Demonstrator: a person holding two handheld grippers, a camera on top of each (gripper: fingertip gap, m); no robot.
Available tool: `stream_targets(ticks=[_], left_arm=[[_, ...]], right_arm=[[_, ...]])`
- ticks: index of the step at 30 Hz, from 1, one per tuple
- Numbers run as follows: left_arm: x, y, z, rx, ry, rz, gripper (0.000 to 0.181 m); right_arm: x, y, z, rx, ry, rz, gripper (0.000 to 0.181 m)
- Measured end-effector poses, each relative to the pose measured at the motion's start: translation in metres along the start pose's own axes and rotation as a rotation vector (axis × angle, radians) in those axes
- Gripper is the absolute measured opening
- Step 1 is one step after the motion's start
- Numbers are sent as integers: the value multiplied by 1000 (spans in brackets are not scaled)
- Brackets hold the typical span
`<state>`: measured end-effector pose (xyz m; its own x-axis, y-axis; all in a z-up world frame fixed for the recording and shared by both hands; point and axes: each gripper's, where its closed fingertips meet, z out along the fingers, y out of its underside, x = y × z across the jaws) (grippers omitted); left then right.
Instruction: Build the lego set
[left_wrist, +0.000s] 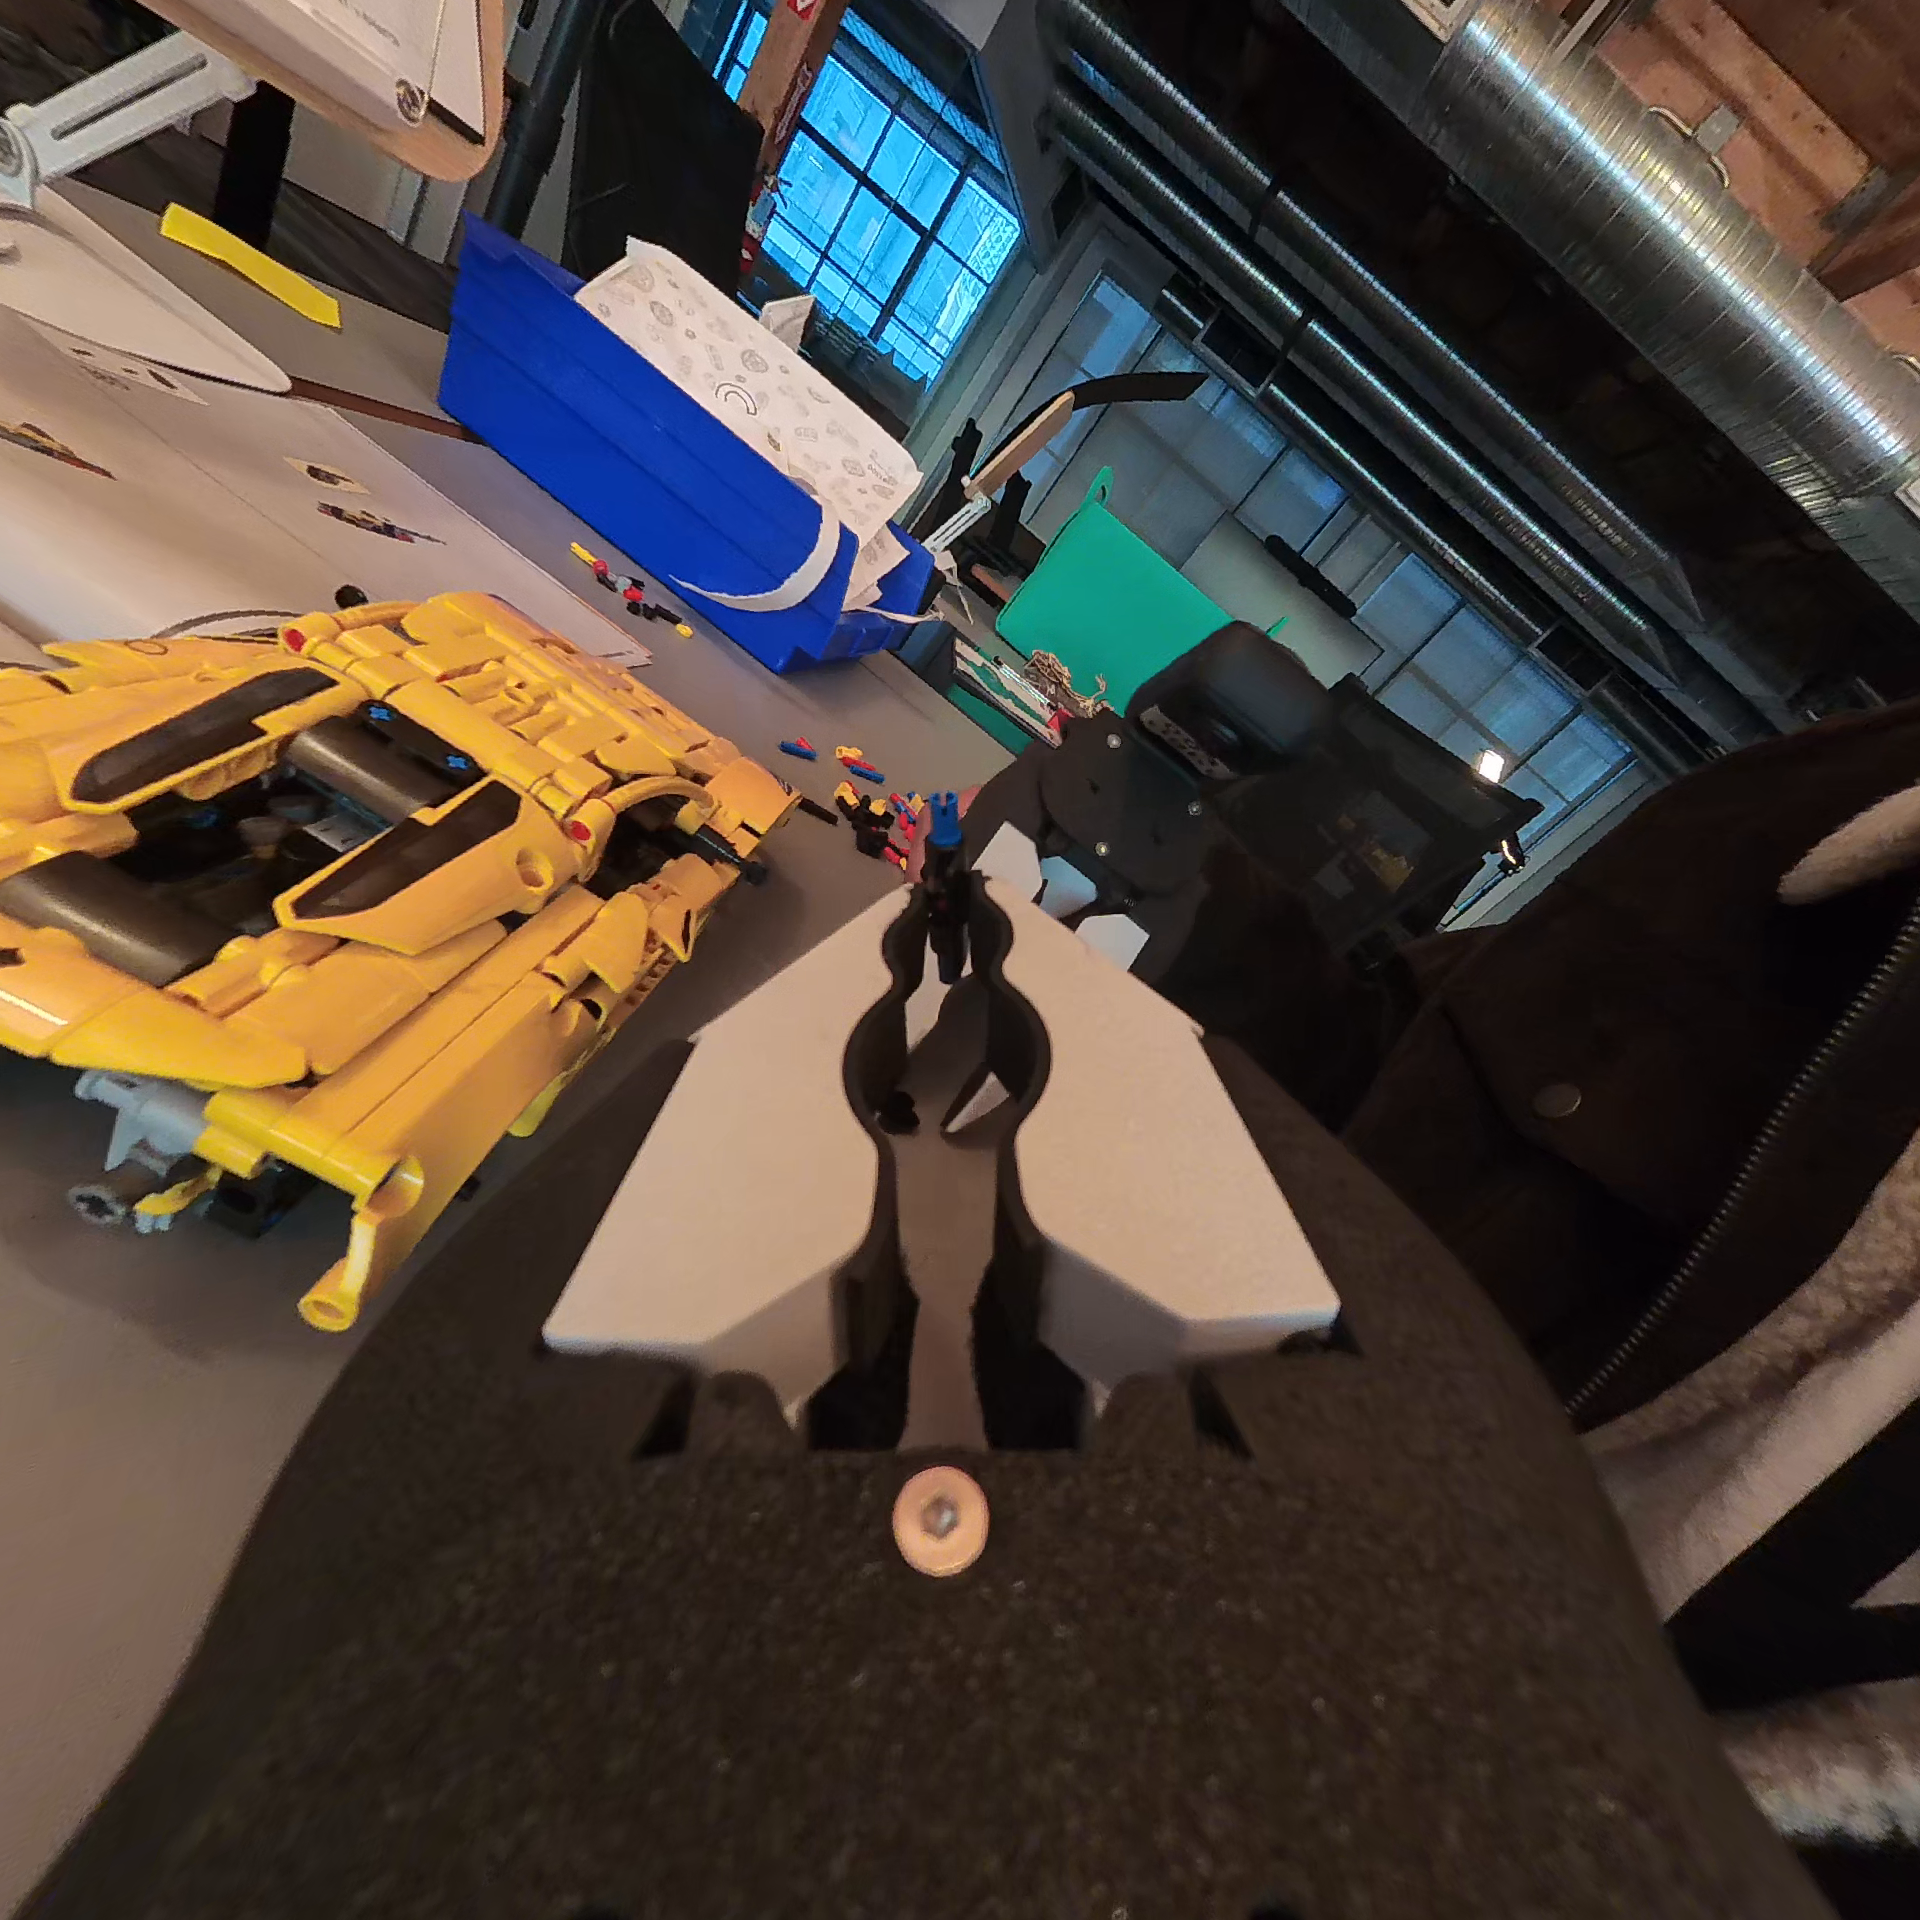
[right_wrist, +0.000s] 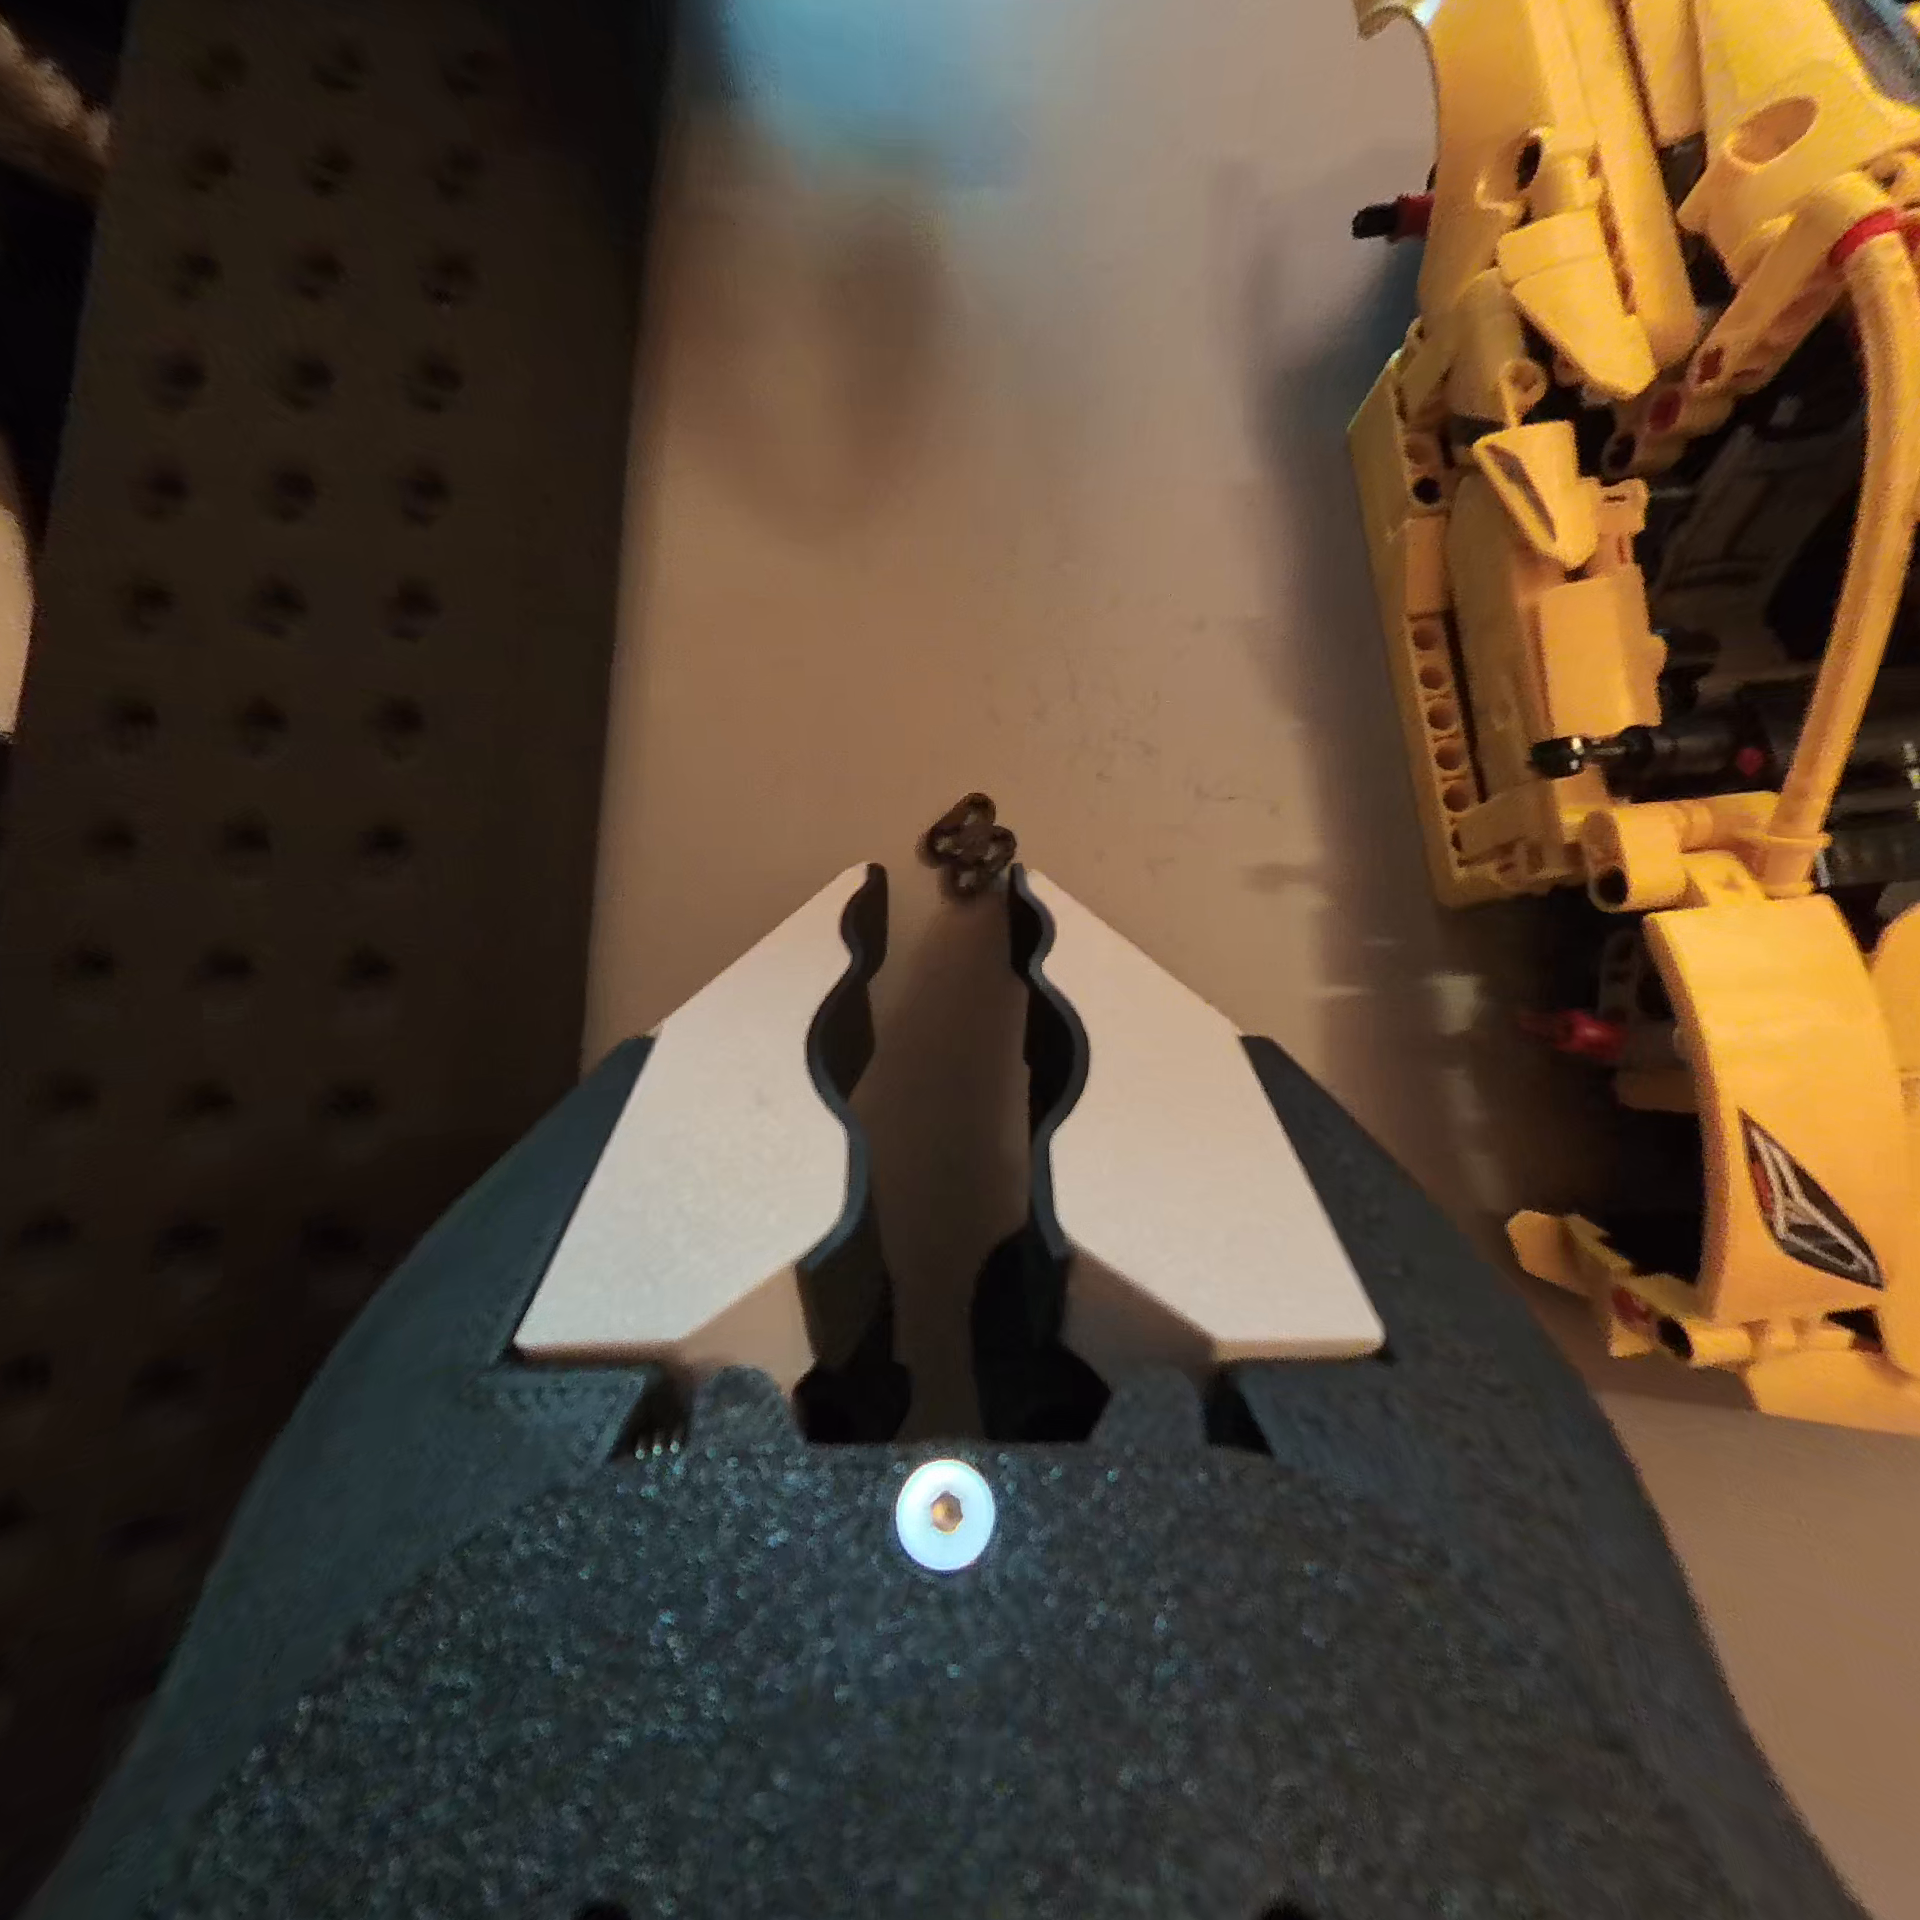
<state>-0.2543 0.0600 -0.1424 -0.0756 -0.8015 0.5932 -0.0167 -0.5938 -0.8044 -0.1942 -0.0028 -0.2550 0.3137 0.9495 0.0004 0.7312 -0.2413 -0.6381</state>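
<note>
1. Your left gripper (left_wrist: 948, 904) is clamped on a small black Technic connector with a blue pin tip (left_wrist: 941, 831), held in the air off the table's right edge; its long axis runs along the fingers, blue end pointing away from you.
2. Your right gripper (right_wrist: 948, 878) is parted with nothing in it; a small dark clover-shaped piece (right_wrist: 968, 858) lies on the grey tabletop (right_wrist: 935, 520) just past the tips, touching neither.
3. The yellow Technic sports car model (left_wrist: 343, 862) sits left of the left gripper and right of the right one.
4. The held pin's axis likely needs swinging left to meet the car.
</note>
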Motion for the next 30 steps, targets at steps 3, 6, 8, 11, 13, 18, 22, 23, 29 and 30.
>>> stream_targets(ticks=[3,6,8,11,13,18,22,23,29,30], left_arm=[[0,-1,-1,6,0,-4,6],[-1,-1,-1,7,-1,-4,6],[-1,-1,-1,6,0,-4,6],[-1,-1,-1,5,-1,-3,7],[0,-1,-1,5,0,-4,6],[-1,-1,-1,7,1,-7,6],[-1,-1,-1,6,0,-3,6],[0,-1,-1,7,1,-4,6],[2,-2,-1,15,5,16,6],[3,-3,-1,19,6,28,6]], right_arm=[[3,-5,-3,18,31,-10,20],[5,-6,-1,8,52,-13,18],[6,-3,2,-18,58,-17,18],[8,-6,5,-8,81,-31,17],[11,-7,6,-10,111,-48,17],[8,-18,2,46,105,-40,13],[8,-14,11,3,97,-16,15],[8,-14,11,-2,98,-12,15],[11,-13,12,-14,112,-2,11],[12,-12,12,-16,118,1,11]])
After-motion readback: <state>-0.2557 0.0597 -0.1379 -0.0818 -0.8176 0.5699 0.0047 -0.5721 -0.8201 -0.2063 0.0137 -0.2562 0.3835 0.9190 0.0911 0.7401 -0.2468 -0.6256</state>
